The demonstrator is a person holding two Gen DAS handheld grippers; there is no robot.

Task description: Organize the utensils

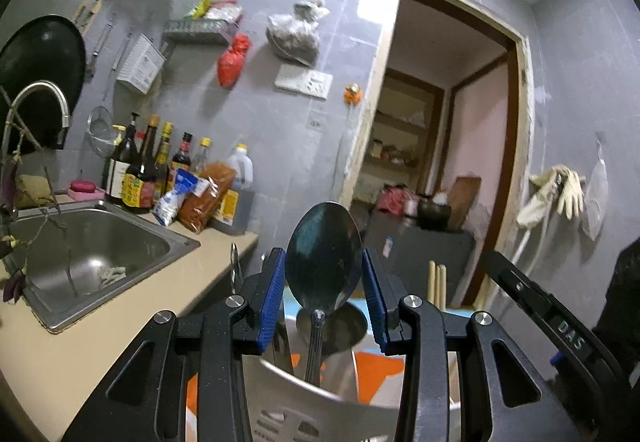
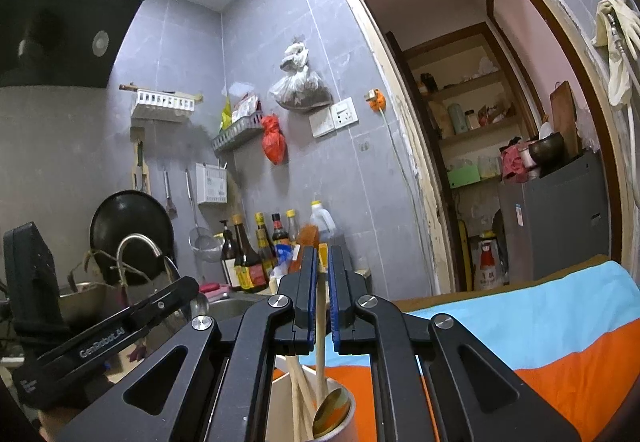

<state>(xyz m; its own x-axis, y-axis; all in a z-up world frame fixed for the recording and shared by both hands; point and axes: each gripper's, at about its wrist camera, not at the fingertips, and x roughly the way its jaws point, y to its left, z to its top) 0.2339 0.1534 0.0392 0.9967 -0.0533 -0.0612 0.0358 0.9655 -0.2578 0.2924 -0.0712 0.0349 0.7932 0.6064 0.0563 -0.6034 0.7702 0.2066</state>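
My left gripper [image 1: 324, 282] has its blue pads closed on the bowl of a metal spoon [image 1: 324, 254], held upright. The spoon's handle runs down into a perforated metal utensil holder [image 1: 288, 402], where a second spoon bowl [image 1: 340, 326] shows behind it. My right gripper [image 2: 322, 282] is shut on a pale wooden chopstick [image 2: 321, 366] that stands in the holder's round cup [image 2: 352, 402], beside more chopsticks and a brass-toned spoon [image 2: 332, 410]. In the left wrist view the right gripper's arm [image 1: 540, 314] and the chopstick tops [image 1: 436, 282] appear at right.
An orange and light blue cloth [image 2: 520, 322] covers the surface under the holder. To the left are a steel sink [image 1: 92, 254], a curved faucet [image 1: 40, 94] and a row of sauce bottles [image 1: 140, 170] against the tiled wall. A doorway with a grey fridge [image 2: 560, 210] opens at right.
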